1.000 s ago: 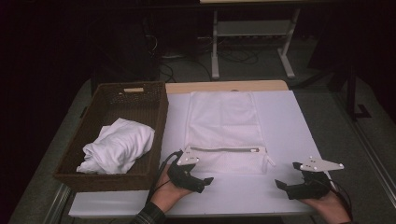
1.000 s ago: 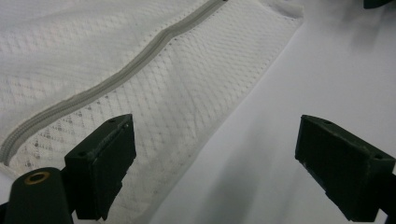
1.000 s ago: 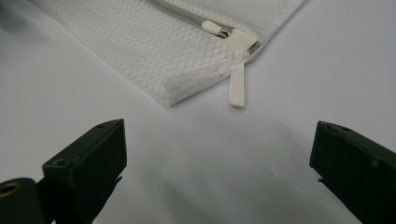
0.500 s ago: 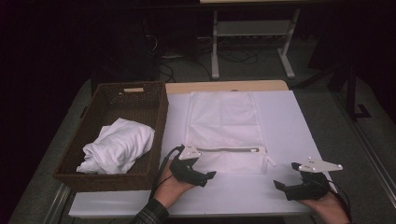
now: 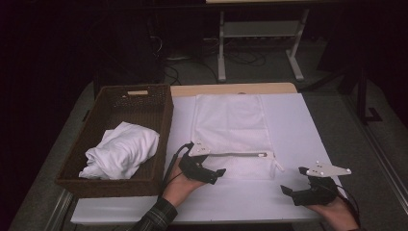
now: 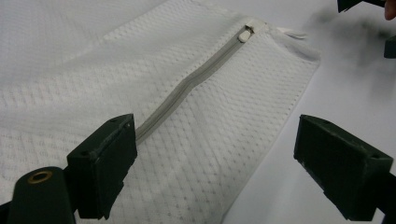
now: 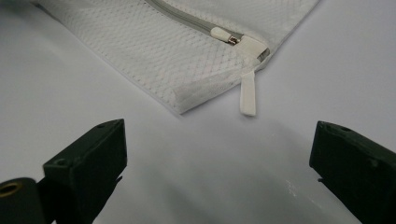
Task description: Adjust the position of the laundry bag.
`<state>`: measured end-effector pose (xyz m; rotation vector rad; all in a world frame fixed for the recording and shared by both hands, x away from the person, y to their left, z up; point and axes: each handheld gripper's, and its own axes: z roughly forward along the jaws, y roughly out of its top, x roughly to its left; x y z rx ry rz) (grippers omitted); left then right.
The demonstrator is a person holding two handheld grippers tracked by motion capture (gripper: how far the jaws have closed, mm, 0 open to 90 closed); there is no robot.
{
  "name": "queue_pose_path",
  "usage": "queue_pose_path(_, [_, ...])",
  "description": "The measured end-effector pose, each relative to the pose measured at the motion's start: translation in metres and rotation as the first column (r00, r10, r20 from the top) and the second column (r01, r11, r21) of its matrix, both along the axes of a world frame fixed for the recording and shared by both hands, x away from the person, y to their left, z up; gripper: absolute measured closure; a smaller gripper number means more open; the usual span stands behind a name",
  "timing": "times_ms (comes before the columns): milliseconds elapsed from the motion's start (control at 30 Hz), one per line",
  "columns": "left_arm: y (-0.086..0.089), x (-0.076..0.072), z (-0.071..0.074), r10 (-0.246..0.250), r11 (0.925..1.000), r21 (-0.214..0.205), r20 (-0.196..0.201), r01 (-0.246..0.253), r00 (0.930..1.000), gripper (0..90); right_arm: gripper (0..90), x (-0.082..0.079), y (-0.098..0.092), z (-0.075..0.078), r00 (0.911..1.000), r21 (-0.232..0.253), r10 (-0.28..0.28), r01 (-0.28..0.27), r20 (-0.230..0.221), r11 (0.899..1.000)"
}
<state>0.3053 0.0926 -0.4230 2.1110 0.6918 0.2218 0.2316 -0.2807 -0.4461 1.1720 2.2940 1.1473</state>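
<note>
A flat white mesh laundry bag with a grey zipper [image 5: 231,134] is lying at the centre of the white surface [image 5: 298,130], its zipper running across near its six o'clock end. The small white zipper pull [image 7: 222,34] is sitting at the three o'clock end of the zipper, just beside a white fabric tab [image 7: 248,92] that is hanging off the bag's corner onto the surface.

The left gripper [image 5: 211,172] is hovering over the bag's seven o'clock corner, its jaws standing wide apart with nothing between them; in the left gripper view one jaw is sitting over the mesh by the zipper and the other over bare surface. The right gripper [image 5: 294,180] is resting at four o'clock from the bag, near its tab corner but apart from it, jaws likewise spread and holding nothing.

At nine o'clock, a dark brown woven wicker basket [image 5: 163,113] is holding a crumpled white cloth [image 5: 122,151].
</note>
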Motion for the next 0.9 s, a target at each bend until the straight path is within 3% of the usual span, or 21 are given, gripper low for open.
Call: queue_pose_path(900, [-0.017, 0.024, 0.004, -0.002, 0.9998, -0.021, 0.005, 0.002, 1.0000, 14.5, 3.6, 0.000, 0.000, -0.001, 1.0000, -0.004, -0.006, 0.006, 0.001, 1.000])
